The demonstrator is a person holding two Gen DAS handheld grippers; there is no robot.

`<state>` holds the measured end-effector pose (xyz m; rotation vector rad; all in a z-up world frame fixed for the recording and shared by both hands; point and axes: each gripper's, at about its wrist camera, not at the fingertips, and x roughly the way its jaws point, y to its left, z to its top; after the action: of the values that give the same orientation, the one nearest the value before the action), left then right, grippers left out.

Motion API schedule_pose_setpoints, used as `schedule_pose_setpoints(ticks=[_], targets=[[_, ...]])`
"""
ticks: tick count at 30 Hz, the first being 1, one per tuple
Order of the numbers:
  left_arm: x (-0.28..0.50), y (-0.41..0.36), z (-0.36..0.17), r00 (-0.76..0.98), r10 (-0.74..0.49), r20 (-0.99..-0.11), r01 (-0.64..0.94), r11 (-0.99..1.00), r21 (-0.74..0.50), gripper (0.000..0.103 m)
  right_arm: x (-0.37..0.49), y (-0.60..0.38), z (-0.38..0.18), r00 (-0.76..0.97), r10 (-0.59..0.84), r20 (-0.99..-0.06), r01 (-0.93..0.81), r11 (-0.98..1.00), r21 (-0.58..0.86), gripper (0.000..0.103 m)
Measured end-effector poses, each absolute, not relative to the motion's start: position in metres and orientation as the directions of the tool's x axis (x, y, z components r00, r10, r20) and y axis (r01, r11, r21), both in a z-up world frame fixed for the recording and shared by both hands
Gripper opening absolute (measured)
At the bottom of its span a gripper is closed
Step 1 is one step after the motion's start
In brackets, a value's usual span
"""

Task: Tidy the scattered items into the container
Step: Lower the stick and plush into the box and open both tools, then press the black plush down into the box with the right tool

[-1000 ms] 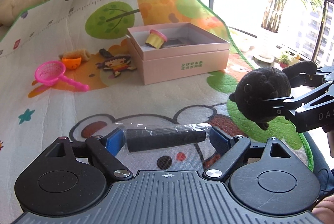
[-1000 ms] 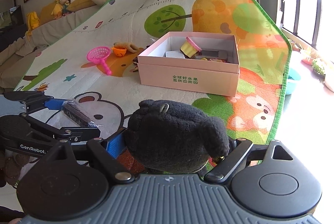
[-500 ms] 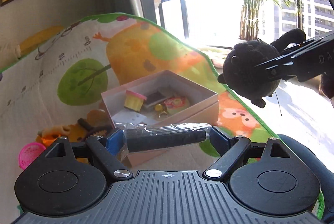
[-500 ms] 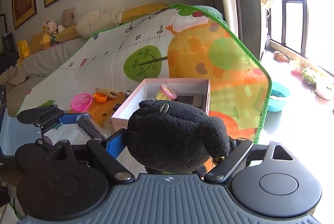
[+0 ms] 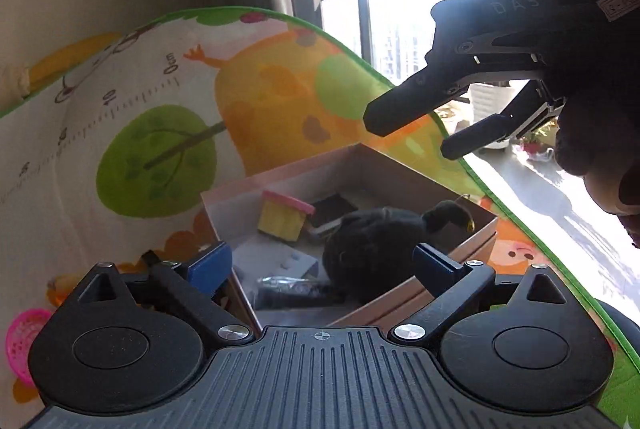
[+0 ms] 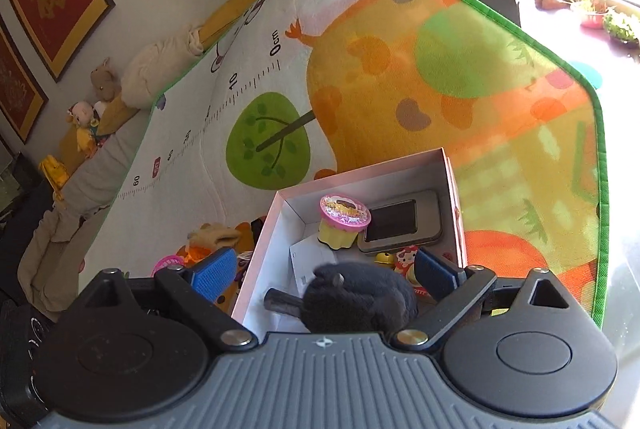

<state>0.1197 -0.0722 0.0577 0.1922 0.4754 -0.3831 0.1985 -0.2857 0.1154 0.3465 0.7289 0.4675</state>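
Observation:
The pink box (image 5: 472, 245) (image 6: 260, 249) sits on the play mat. Inside it lie the black plush toy (image 5: 372, 249) (image 6: 360, 301) and the black wrapped stick (image 5: 296, 295) (image 6: 280, 303), beside a yellow cup with a pink lid (image 5: 282, 217) (image 6: 342, 221) and a flat tin (image 6: 404, 227). My left gripper (image 5: 320, 265) is open and empty above the box's near edge. My right gripper (image 6: 324, 275) is open and empty above the box; it also shows in the left wrist view (image 5: 424, 131), raised at the upper right.
A pink toy sieve (image 5: 20, 345) (image 6: 168, 265) and an orange toy (image 6: 196, 251) lie on the mat left of the box. Soft toys (image 6: 86, 117) sit along the back wall. The mat's green edge (image 6: 600, 189) runs at the right, with bare floor beyond.
Both grippers have opened over the box. The black plush toy has dropped from the right one and the wrapped stick from the left one, and both now lie in the box.

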Motion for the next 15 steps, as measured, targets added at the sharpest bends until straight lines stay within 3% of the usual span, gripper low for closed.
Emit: schedule_pose_setpoints(ticks=[10,12,15], targets=[[0.070,0.009,0.027,0.820,-0.194,-0.538,0.199,0.979,-0.049,0.103,0.185,-0.300,0.122,0.751,0.384,-0.537,-0.282,0.922,0.265,0.102],[0.063,0.019,0.024,0.812,-0.192,-0.551,0.169,0.981,-0.092,0.103,0.182,-0.287,0.118,0.738,0.370,-0.565,-0.315,0.929,0.196,0.090],[0.056,0.024,0.020,0.808,-0.188,-0.558,0.154,0.982,-0.108,0.103,0.181,-0.266,0.109,0.705,0.375,-0.601,-0.364,0.920,0.147,0.083]])
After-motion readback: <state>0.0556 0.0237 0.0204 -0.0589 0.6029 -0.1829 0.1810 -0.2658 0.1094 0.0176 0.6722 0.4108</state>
